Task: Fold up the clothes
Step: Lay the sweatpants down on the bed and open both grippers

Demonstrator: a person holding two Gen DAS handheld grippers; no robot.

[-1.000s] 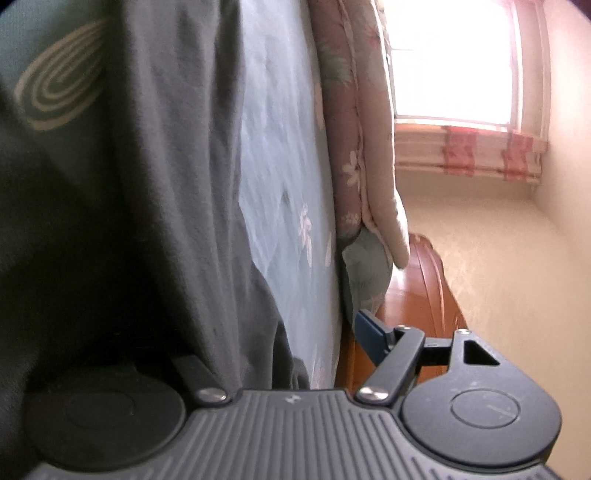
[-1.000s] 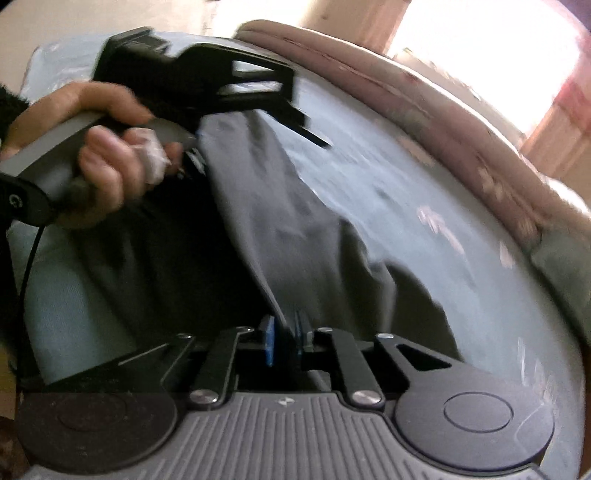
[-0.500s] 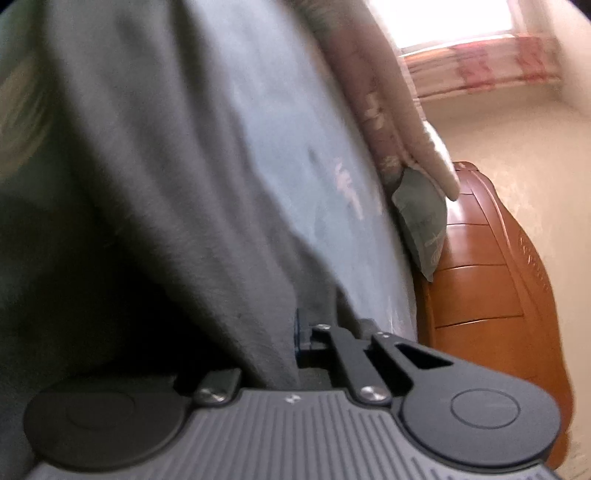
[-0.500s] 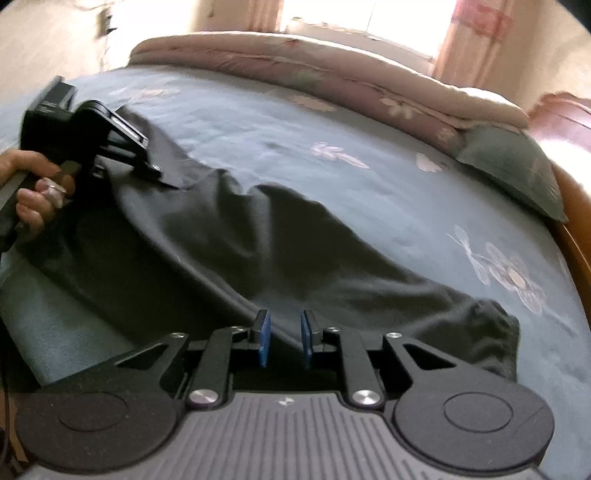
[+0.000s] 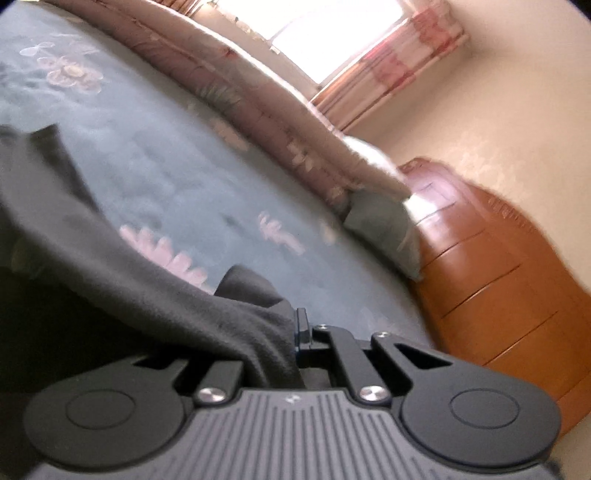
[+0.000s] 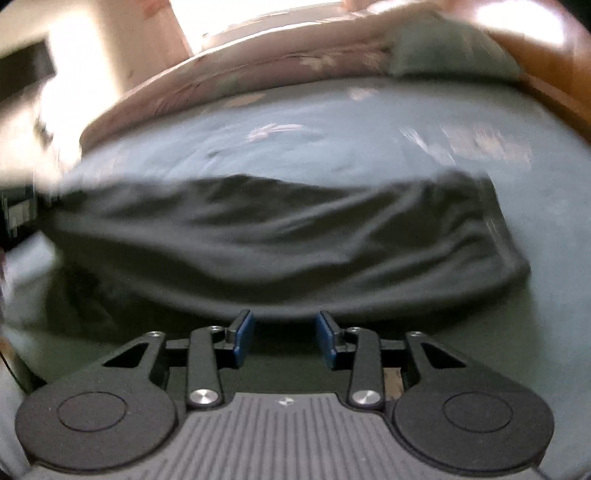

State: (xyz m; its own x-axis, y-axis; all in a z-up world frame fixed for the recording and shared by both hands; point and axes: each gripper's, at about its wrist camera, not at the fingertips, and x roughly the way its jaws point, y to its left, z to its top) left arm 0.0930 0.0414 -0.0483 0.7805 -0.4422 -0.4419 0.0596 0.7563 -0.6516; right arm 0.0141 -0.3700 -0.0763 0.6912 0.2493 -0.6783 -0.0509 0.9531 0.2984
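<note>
Dark grey garment cloth is seen clamped between the jaws of the left gripper, which are fully closed on a bunched fold; one blue-padded finger is visible at the right of the fold, the other being hidden under the cloth. From that grip the fabric is draped away to the left, over the blue-green bedspread with its pale pink flower print. The jaws of the right gripper are opening, with the blue pads set apart and nothing pressed between them; the near hem of the garment is shown just beyond the fingertips. In the right wrist view the garment is spread crosswise over the bed, its right end lying rumpled. Beyond it, a pink quilt is rolled along the far side, a green pillow is placed beside the wooden headboard, and a bright window is shown behind.
</note>
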